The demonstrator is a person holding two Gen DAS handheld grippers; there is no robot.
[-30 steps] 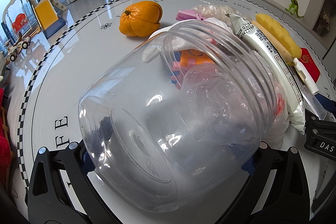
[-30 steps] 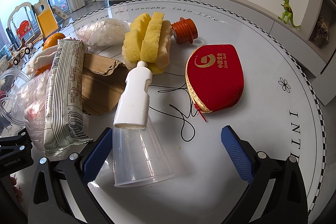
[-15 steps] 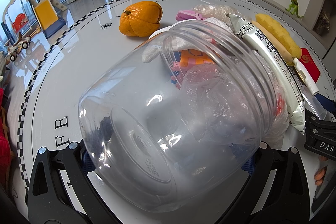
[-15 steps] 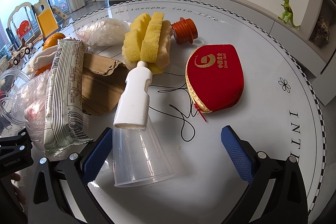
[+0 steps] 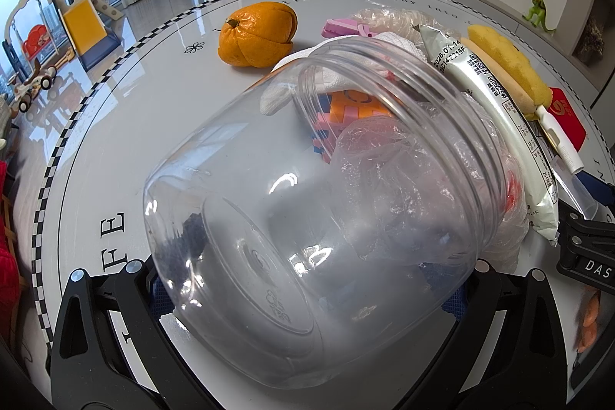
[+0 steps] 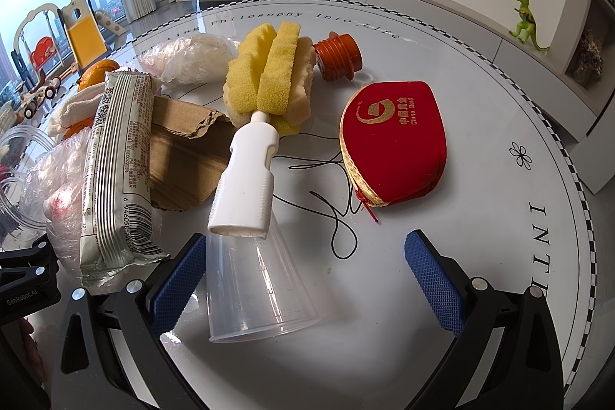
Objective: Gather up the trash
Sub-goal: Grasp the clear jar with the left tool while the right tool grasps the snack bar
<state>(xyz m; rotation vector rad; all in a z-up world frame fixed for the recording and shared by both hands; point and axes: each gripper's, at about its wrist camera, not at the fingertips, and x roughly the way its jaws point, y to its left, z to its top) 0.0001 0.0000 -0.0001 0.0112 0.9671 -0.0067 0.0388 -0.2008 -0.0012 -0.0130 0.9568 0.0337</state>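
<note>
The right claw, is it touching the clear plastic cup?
Cannot tell. In the right wrist view, the open right claw has its left pad beside the clear plastic cup; no gap shows.

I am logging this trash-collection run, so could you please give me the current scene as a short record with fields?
surface: round white table
left gripper: shut on clear plastic jar, jar tilted, mouth towards the clutter
right gripper: open, clear measuring cup between its fingers
likely trash: silver wrapper, torn cardboard, crumpled plastic bags
other items: yellow sponge brush, red pouch, orange stopper, orange fruit
</note>
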